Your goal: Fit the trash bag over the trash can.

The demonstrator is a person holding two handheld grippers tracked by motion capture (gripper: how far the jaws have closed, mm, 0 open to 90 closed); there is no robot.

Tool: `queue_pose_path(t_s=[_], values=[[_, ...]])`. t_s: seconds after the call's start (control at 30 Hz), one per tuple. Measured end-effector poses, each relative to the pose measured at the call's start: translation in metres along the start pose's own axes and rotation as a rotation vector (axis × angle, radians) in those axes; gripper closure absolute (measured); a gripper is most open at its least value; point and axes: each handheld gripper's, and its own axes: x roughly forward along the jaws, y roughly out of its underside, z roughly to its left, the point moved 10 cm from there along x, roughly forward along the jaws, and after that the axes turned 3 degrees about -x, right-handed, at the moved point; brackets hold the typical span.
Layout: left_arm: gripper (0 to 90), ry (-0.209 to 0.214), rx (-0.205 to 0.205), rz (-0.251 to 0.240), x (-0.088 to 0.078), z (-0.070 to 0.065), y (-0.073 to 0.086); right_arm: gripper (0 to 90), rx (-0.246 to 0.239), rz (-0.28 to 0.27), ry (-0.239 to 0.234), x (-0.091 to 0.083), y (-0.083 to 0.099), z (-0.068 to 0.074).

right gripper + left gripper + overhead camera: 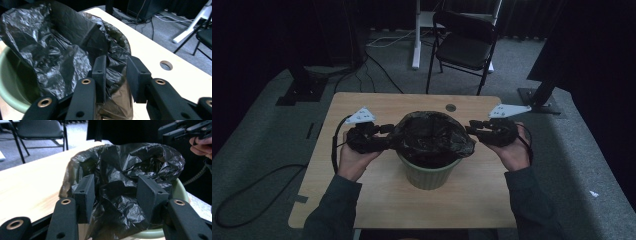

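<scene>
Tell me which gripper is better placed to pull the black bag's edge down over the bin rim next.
Right, probably. The right gripper has the black bag edge in a narrow gap between its jaws, outside the green bin. The left gripper stands wide open around loose folds.

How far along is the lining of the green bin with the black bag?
Done: the black bag sits inside the green bin, its mouth spread. In hand: the left gripper stands open around a fold, and the right gripper has bag film between its jaws at the rim. Left: the bin's near rim is bare, so the edge needs folding over.
</scene>
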Motion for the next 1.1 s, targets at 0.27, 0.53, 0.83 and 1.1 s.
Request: queue_pose_path(t_s=[0.27,0.53,0.83,1.1], values=[[60.9,0.028,-0.020,0.059,0.013,-0.003,0.007,62.1,0.037,0.023,-0.094,0.011,0.001,0.013],[86.6,0.020,0.010,0.079,0.010,-0.010,0.025,84.4,0.019,0.068,-0.145,0.014,0.019,0.024],[88.8,0.052,0.021,0.067,-0.007,-0.025,0.048,88.7,0.007,0.073,-0.183,0.002,0.038,0.041],[89.2,0.087,0.048,0.079,-0.014,-0.036,0.066,89.6,-0.043,0.084,-0.223,-0.005,0.050,0.057]])
